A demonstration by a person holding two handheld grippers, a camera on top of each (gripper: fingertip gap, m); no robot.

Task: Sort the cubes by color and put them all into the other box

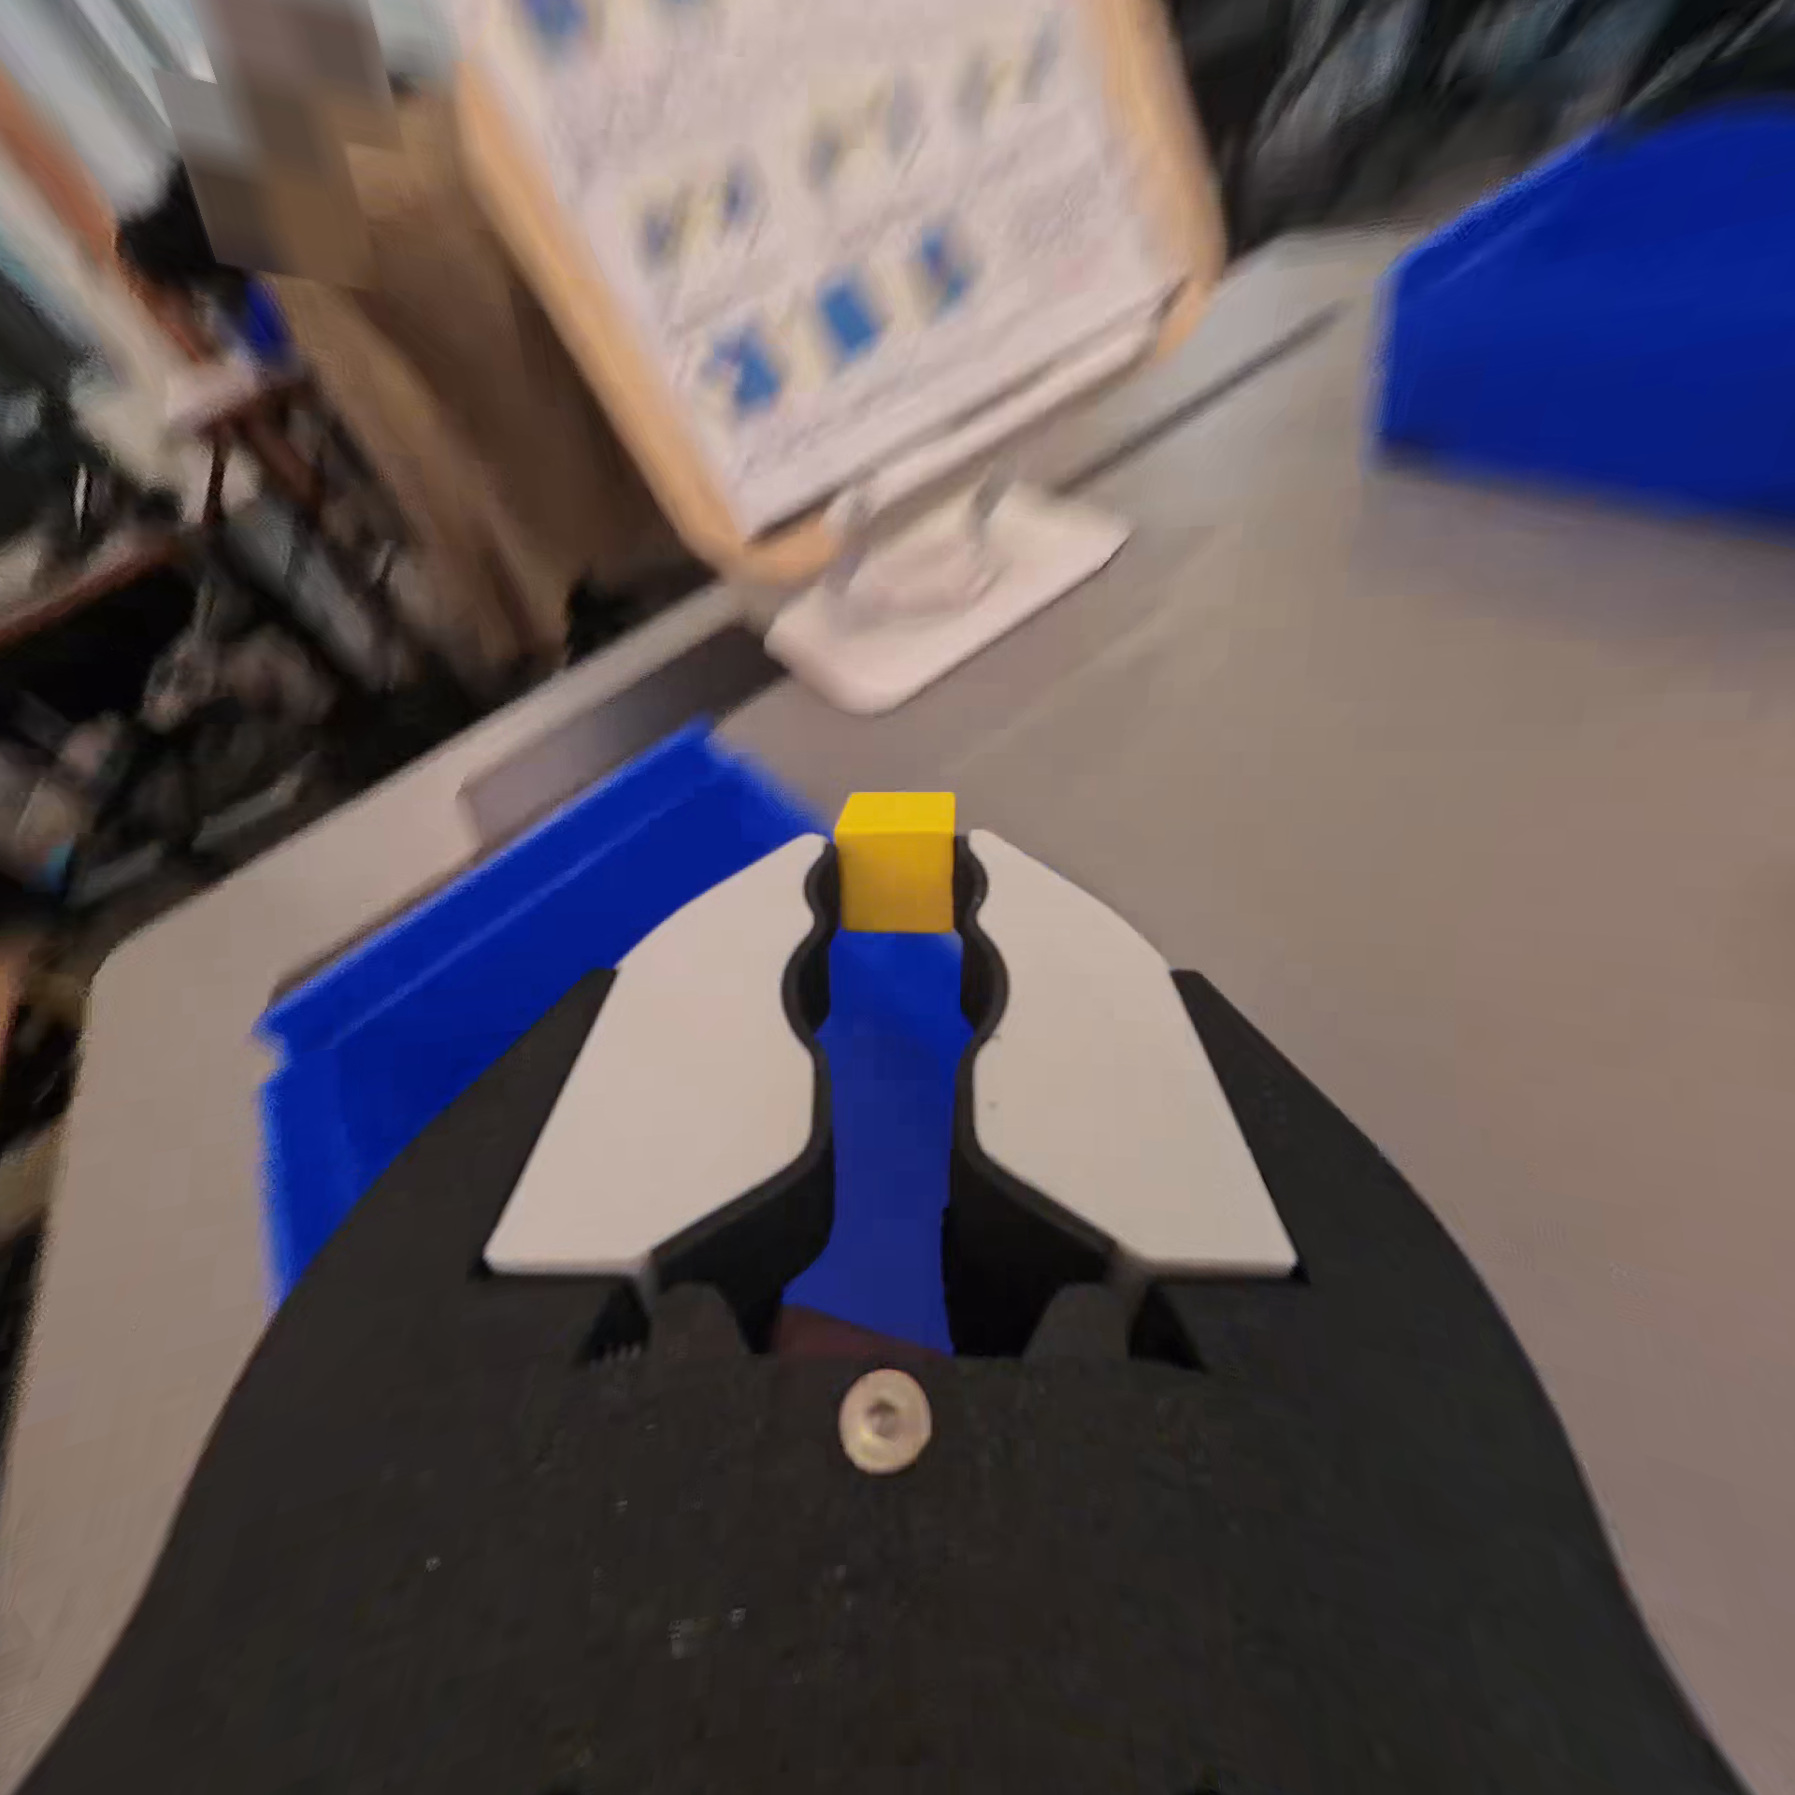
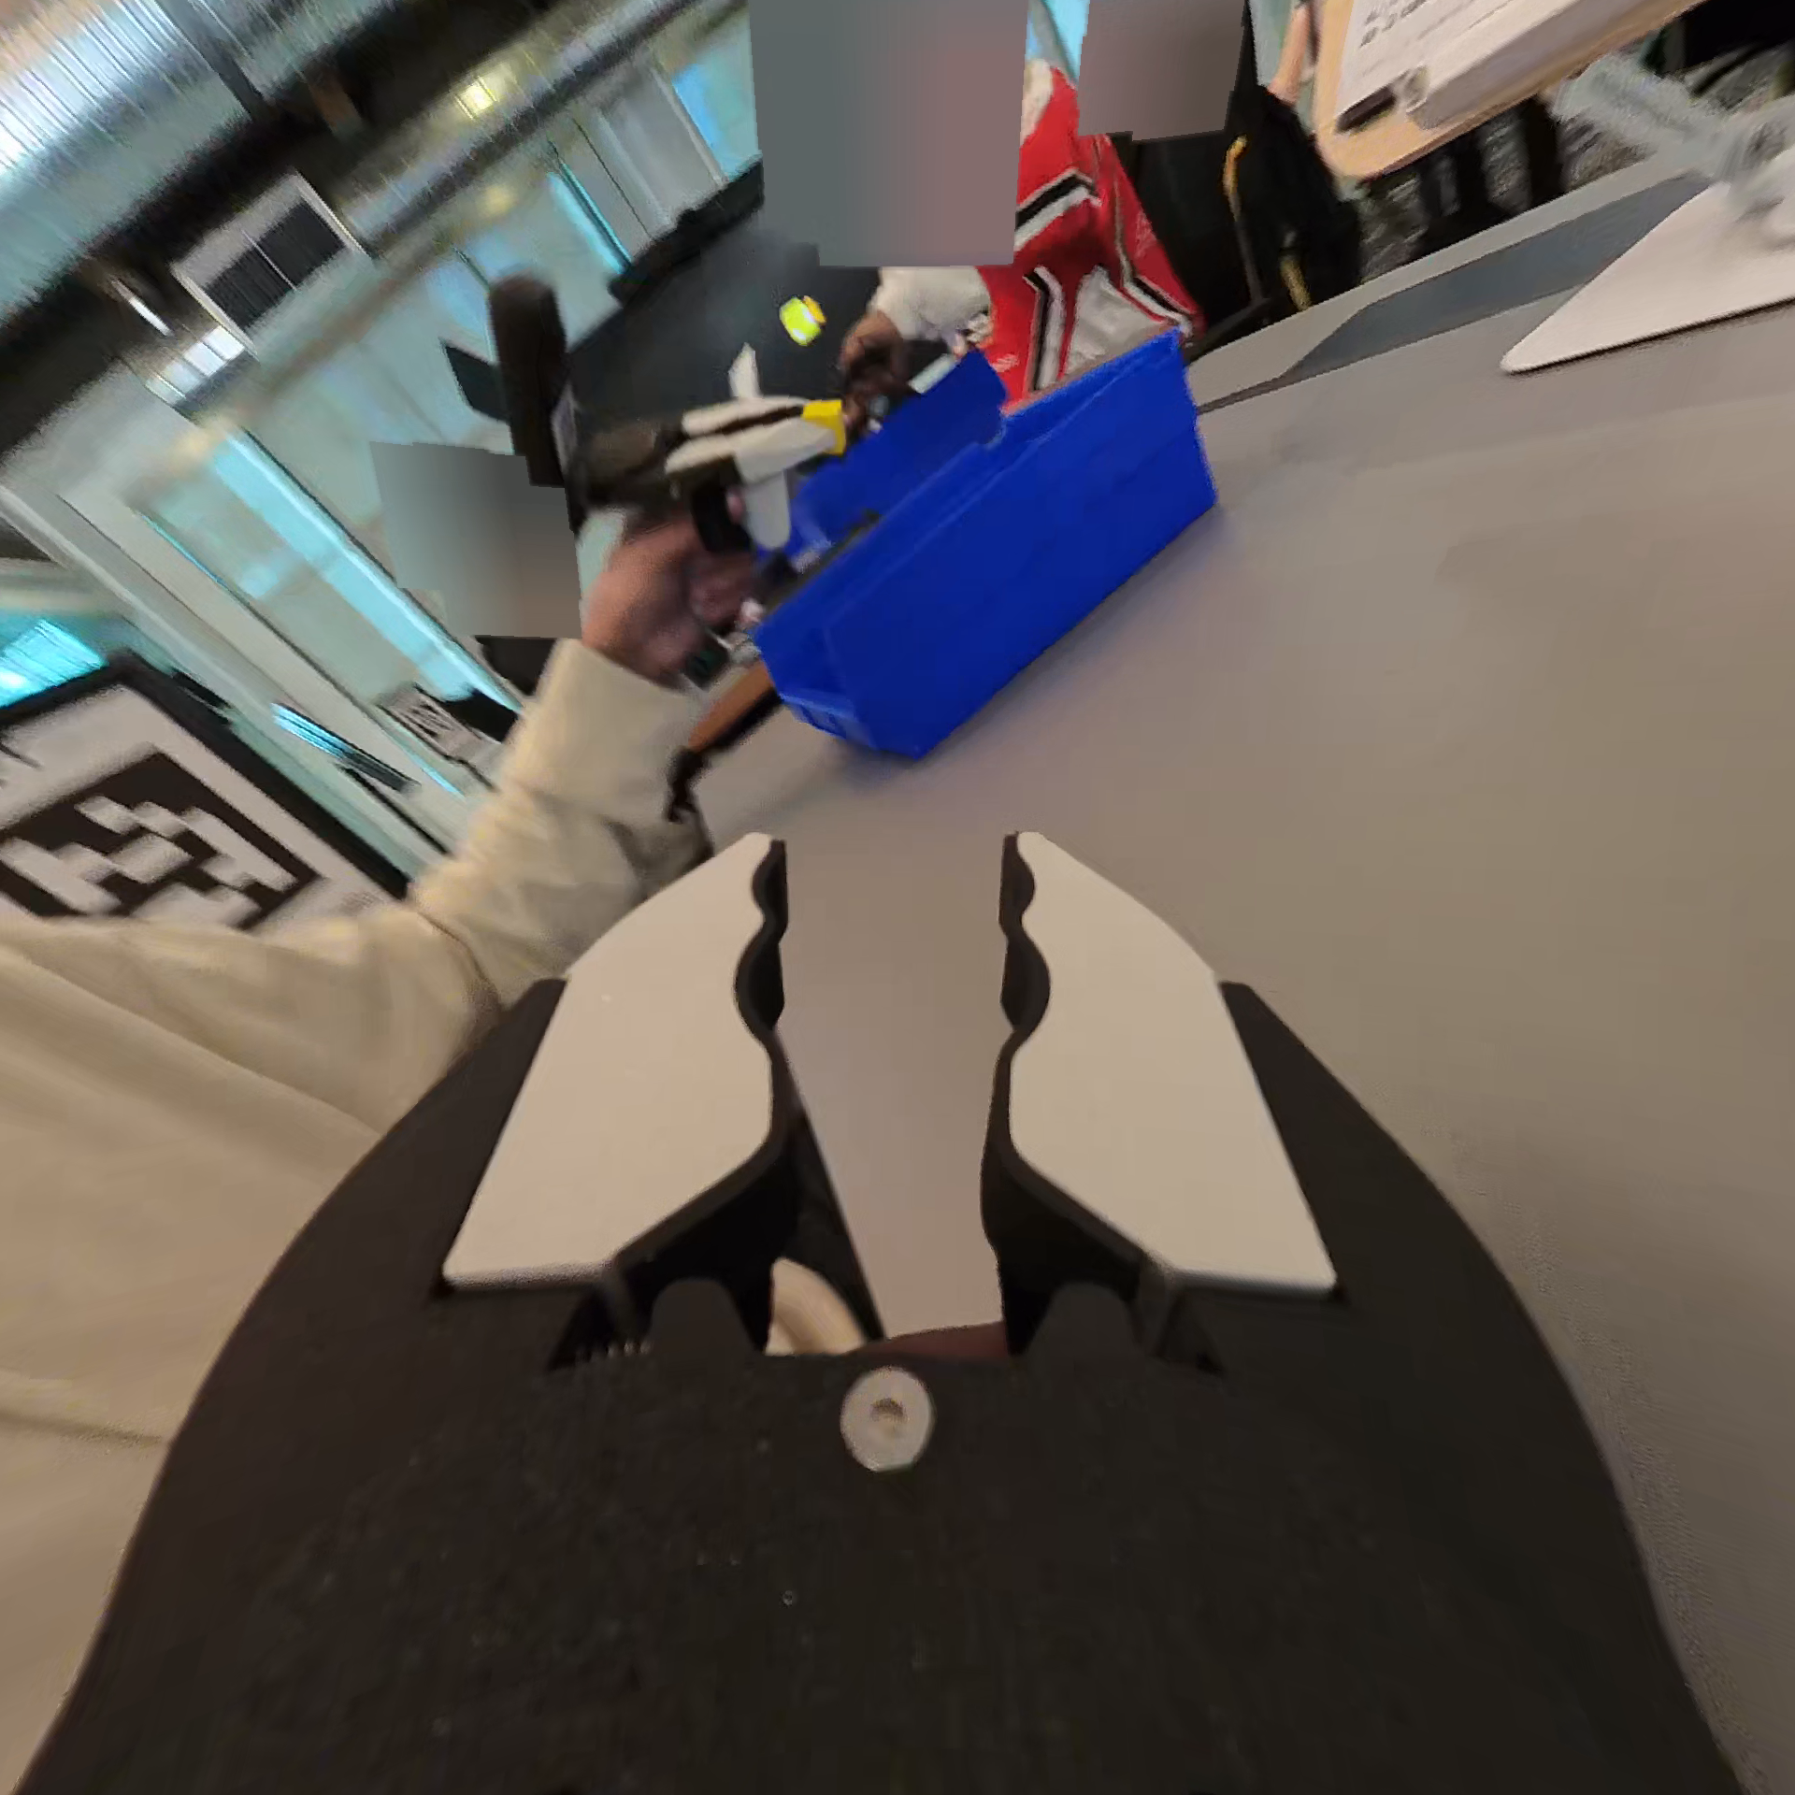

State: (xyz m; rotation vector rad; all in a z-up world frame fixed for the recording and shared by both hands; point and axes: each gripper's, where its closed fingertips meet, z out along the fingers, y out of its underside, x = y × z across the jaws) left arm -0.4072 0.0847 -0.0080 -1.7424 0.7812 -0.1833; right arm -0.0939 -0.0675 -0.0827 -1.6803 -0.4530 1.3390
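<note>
My left gripper (image 1: 896, 879) pinches a smooth yellow cube (image 1: 896, 863), flat face toward me, above a glossy blue plastic bin (image 1: 505, 962). My right gripper (image 2: 894, 879) hangs spread and empty over the matte grey table (image 2: 1408, 777).

A grey tabletop (image 2: 1457, 777) carries a stand-mounted framed board (image 1: 835, 243); glass partitions (image 2: 321, 505) and ceiling lights (image 2: 476, 95) lie beyond.

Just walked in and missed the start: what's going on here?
A person is working with two handheld grippers at a grey table. The left gripper is shut on a yellow cube, held above a blue box. The right gripper is open and empty over bare table. A second blue box sits farther off.
</note>
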